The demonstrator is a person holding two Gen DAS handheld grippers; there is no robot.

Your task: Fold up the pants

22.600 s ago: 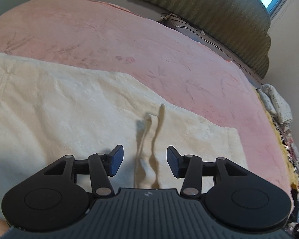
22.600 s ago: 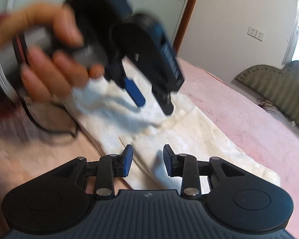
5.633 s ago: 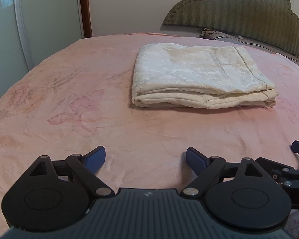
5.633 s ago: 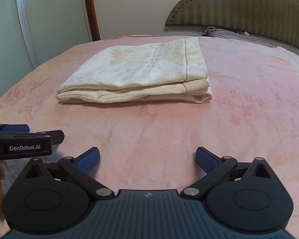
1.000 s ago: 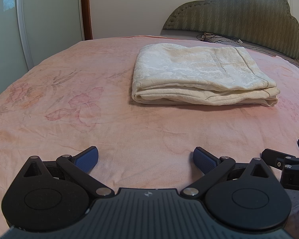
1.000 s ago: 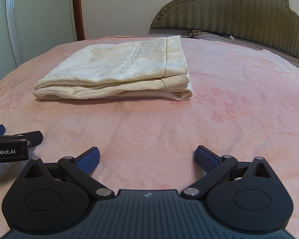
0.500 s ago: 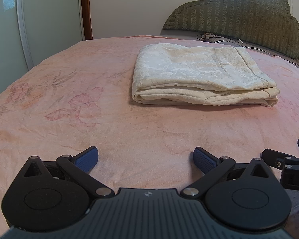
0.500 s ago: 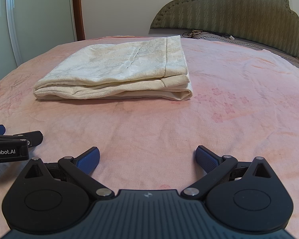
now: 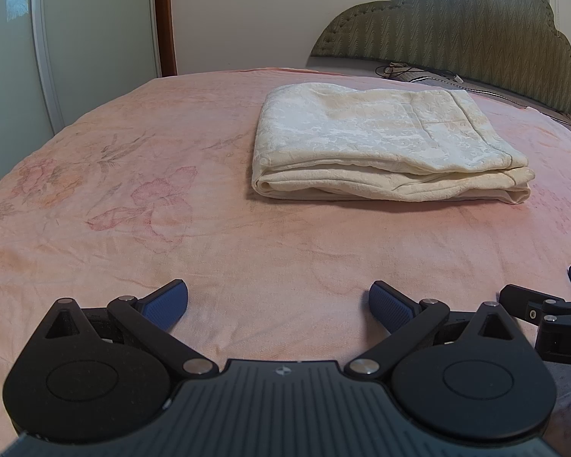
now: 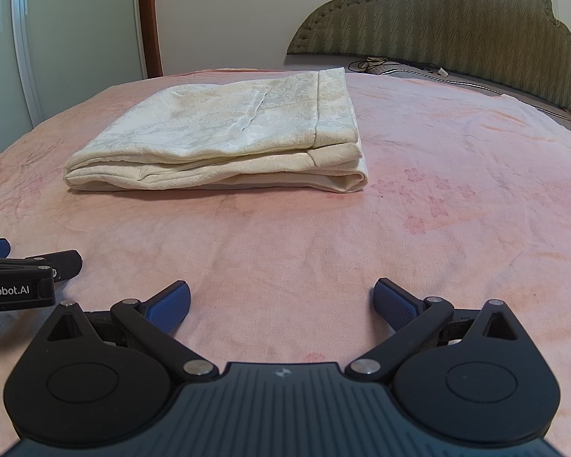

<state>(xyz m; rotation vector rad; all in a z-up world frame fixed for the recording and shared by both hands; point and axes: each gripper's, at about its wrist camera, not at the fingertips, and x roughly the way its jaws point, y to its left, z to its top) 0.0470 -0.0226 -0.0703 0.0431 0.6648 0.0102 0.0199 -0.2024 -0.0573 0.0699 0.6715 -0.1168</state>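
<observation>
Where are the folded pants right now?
The folded pants lie on the pink bedspread, ahead of both open tongs and touching neither: right of centre in the left wrist view, left of centre in the right, before the green headboard.

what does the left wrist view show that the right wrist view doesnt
Only the left wrist view shows the large red flower print on the bedspread, and the right gripper at its right edge. Only the right wrist view shows the left gripper at its left edge, with its GenRobot.AI lettering. Both show the folded cream pants lying on the pink bedspread, the green headboard, and their own fingers spread wide and empty.
</observation>
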